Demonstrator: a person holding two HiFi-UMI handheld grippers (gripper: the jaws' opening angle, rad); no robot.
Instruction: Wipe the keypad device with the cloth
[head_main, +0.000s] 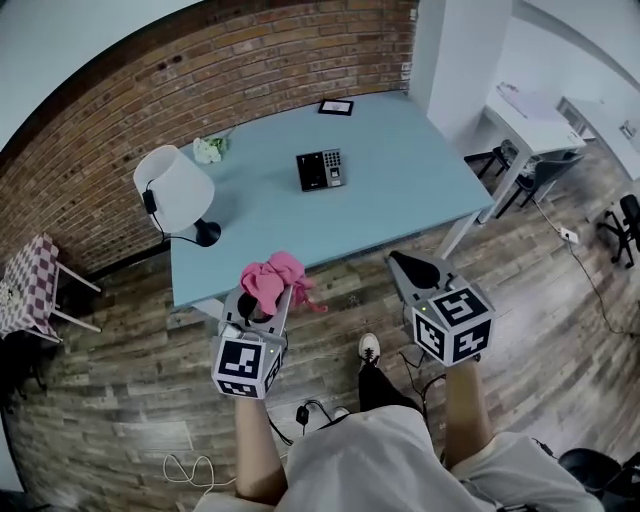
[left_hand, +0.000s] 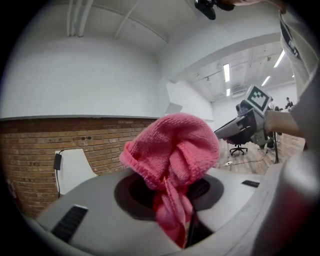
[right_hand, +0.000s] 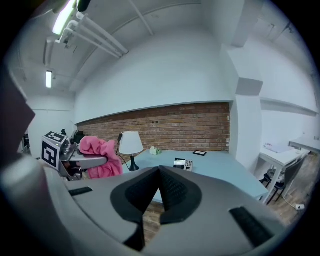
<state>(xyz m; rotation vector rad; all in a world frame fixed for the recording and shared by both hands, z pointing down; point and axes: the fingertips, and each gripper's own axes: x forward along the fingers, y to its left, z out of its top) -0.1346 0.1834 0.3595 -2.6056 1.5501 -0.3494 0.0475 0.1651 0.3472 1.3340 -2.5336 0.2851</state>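
Nearest, the left gripper, forearm extended, clenched the pink cloth. At its 3 o'clock the right gripper had its jaws closed together, empty. Both hung above the wood-plank floor at the pale blue table's near edge. The keypad device lay mid-table at 12 o'clock, a white lamp at 10 o'clock, and a brick wall beyond.

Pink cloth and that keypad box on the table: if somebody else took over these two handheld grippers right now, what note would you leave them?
Left gripper: shut on the pink cloth, which bunches up above its jaws.
Right gripper: shut, holding nothing.
Keypad device: lies mid-way across the blue table, well beyond both grippers, which are at the table's near edge.
Done: cloth is in hand.
Left: carry the cloth over to the device and wipe it; the cloth is not touching it now.
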